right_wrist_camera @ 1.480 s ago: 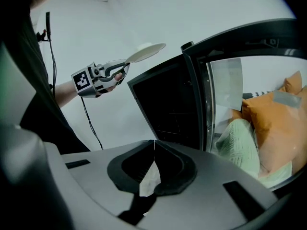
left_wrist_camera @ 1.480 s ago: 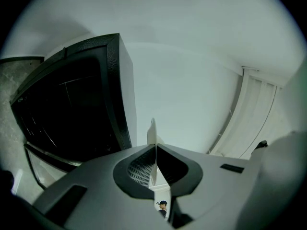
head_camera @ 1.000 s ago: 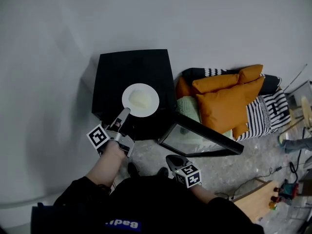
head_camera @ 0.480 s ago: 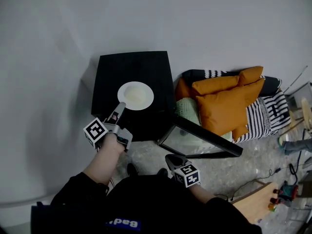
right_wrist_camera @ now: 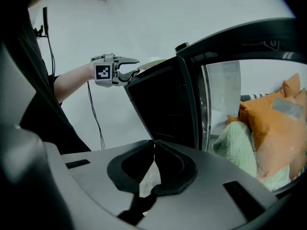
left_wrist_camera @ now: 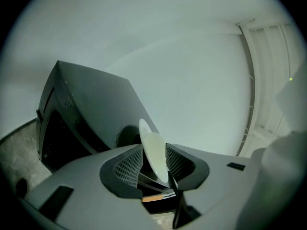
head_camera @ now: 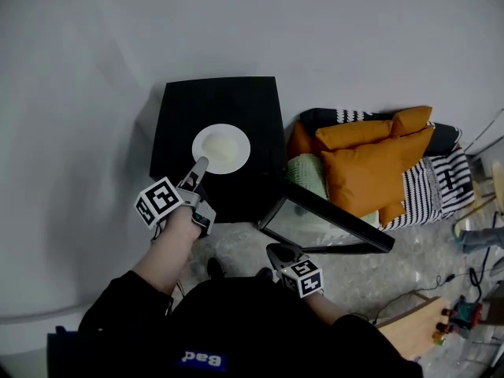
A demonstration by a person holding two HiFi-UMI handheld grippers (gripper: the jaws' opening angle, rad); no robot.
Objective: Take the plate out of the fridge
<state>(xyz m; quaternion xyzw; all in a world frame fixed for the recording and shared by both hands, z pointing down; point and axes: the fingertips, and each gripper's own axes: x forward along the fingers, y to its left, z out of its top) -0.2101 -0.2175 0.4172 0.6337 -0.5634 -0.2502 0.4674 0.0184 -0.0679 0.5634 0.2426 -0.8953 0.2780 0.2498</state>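
Observation:
A white plate point(head_camera: 221, 148) lies on top of the small black fridge point(head_camera: 236, 101). My left gripper point(head_camera: 198, 168) is at the plate's near rim. In the left gripper view the plate point(left_wrist_camera: 153, 150) stands edge-on between the jaws of that gripper point(left_wrist_camera: 156, 158), which have just been opening and now stand apart from it. The fridge door point(head_camera: 331, 219) hangs open to the right. My right gripper point(head_camera: 277, 252) hovers low before the door, shut and empty point(right_wrist_camera: 153, 145). From there the left gripper point(right_wrist_camera: 134, 70) and the plate point(right_wrist_camera: 151, 63) show at the fridge's top edge.
Orange pillows point(head_camera: 370, 160) and a striped cushion point(head_camera: 429, 183) are piled right of the fridge, behind the open door point(right_wrist_camera: 192, 99). A white wall runs behind and left of the fridge. A wooden board point(head_camera: 413, 329) with small items lies at the lower right on the floor.
The left gripper has rolled and its jaws have opened off the plate's rim; the plate now rests on the fridge top. The right gripper has stayed put.

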